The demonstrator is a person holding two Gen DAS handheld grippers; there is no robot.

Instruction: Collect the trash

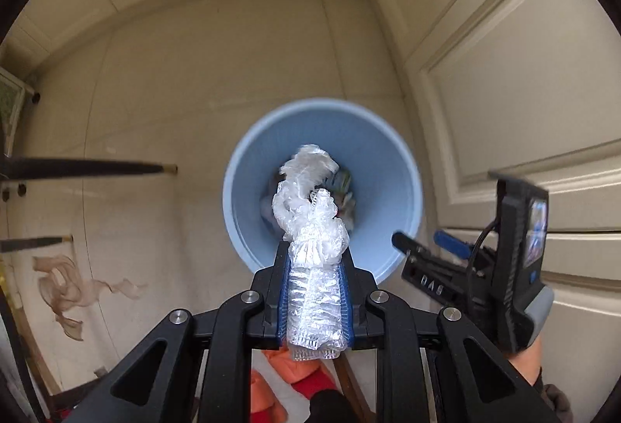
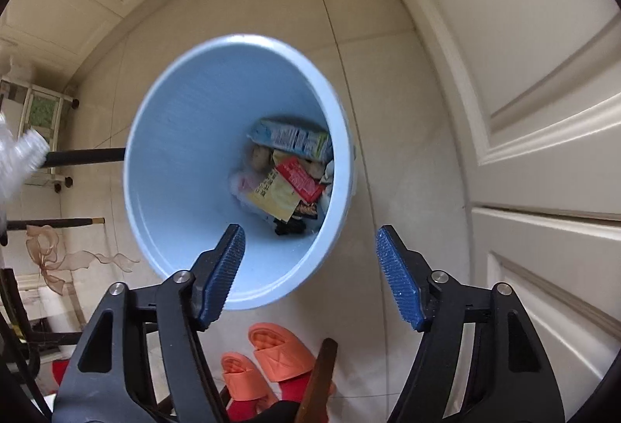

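Plastic wrap (image 1: 310, 229) clamped between left gripper (image 1: 315, 260) pads, held above blue bin (image 1: 248, 151) for dropping; right gripper (image 2: 310, 240) wide open, empty, near bin rim.

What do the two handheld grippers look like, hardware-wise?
Both match: the left gripper and right gripper have matte black linkage arms with triangular cut-outs and silver pivot bolts. Fingers carry blue ridged pads. Seen from the left wrist camera, the right unit's body is black with raised "DAS" lettering, a black cable, a blue lever, a small screen and a grey grip.
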